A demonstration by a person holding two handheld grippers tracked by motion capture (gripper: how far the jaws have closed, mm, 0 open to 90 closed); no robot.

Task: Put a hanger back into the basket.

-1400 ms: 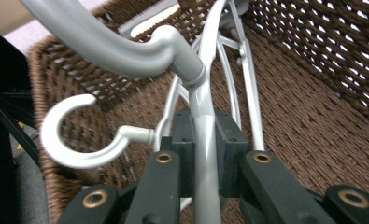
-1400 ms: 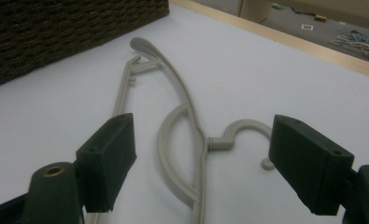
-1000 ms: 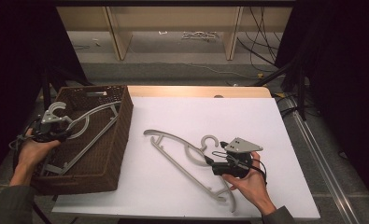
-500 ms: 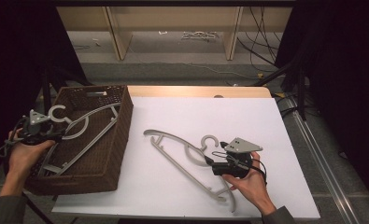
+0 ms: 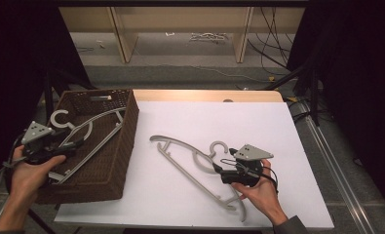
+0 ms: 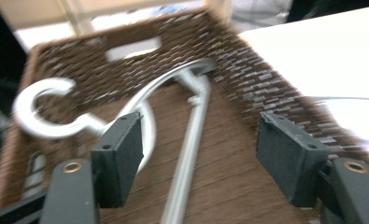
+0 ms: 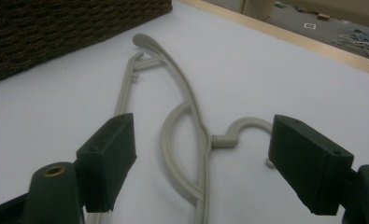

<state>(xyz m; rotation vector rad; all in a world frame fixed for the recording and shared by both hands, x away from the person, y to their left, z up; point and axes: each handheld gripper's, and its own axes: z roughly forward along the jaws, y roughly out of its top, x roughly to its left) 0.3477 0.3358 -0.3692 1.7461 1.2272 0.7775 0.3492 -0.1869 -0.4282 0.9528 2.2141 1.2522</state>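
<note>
the pale grey moulded plastic coat hanger [image 5: 195, 168] lying flat on the white table top [image 5: 278, 126] looks light and stiff, a thin frame with a curved top arm, a straight lower bar and a small hook. i'd guess it is a bit slick and would skate on that smooth surface if nudged sideways, and its long shape would swing if taken by one tip. the neck just under the hook, where the arms meet, seems the soundest place to take hold; it is thick there and near the balance point.

the right gripper [image 5: 218, 171] sits low beside that very neck, its two black jaws spread wide with nothing pressed between them. in the right gripper view the hanger [image 7: 191, 135] runs straight away between the pads [image 7: 108, 161], hook [image 7: 240, 130] curling off toward the right-hand pad, so the frame lies inside the gap but untouched.

over at the left, the left gripper [image 5: 75, 145] hangs above the dark brown woven wicker basket [image 5: 124, 146], and its jaws have just been opening; nothing is between them now. a second grey plastic hanger [image 6: 187, 140] rests inside the basket, its hook [image 6: 46, 114] near the far corner, one arm leaning up against the wall. the left gripper view is blurred, but the pads [image 6: 121, 156] stand clear above it.
</note>
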